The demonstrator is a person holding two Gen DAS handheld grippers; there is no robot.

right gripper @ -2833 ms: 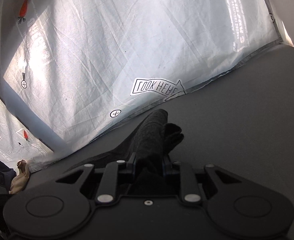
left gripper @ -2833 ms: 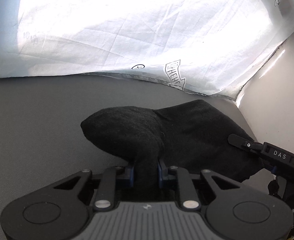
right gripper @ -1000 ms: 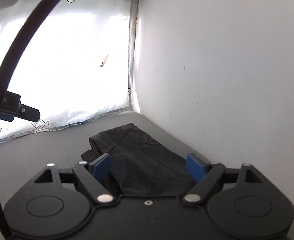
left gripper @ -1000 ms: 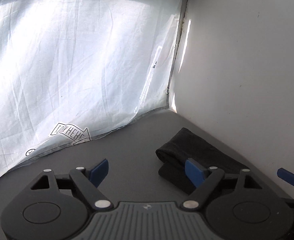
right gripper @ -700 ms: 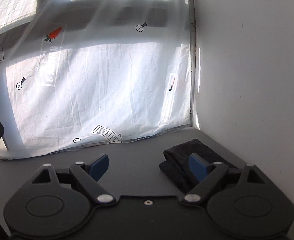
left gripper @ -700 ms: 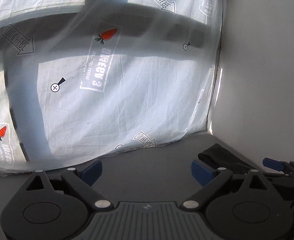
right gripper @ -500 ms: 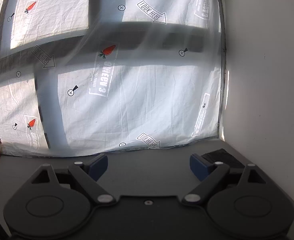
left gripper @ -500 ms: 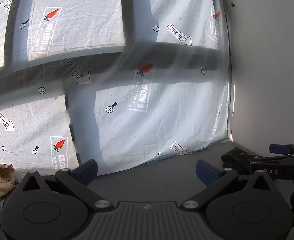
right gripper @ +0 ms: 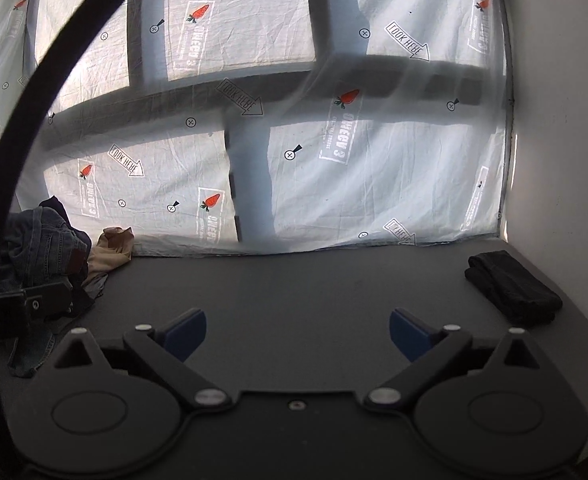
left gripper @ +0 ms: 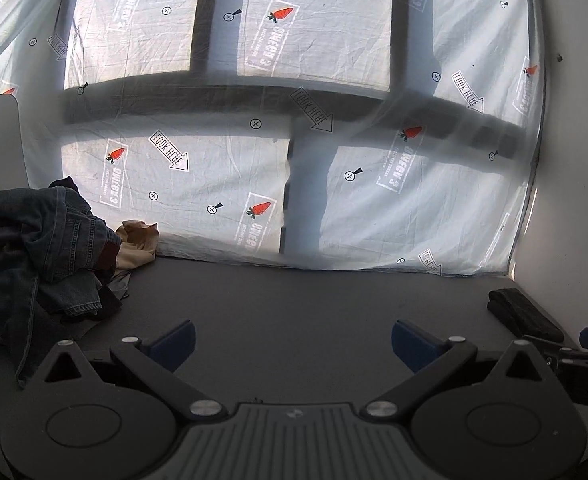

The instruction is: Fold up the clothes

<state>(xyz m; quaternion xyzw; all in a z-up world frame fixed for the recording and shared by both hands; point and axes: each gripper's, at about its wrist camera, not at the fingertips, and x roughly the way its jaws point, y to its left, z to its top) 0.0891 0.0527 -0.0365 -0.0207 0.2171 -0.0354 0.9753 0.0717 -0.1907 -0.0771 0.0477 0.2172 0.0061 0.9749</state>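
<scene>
Jeans (left gripper: 41, 248) lay heaped with other unfolded clothes at the far left of the dark counter (left gripper: 294, 304), against the printed white sheet (left gripper: 334, 160). A folded black garment (right gripper: 512, 286) sat at the far right, by the wall. The left tool (left gripper: 291, 338) and right tool (right gripper: 296, 330) both hung released, gripping nothing.

Both claws released the black garment (right gripper: 512, 286), apparently folded, and withdrew.
</scene>
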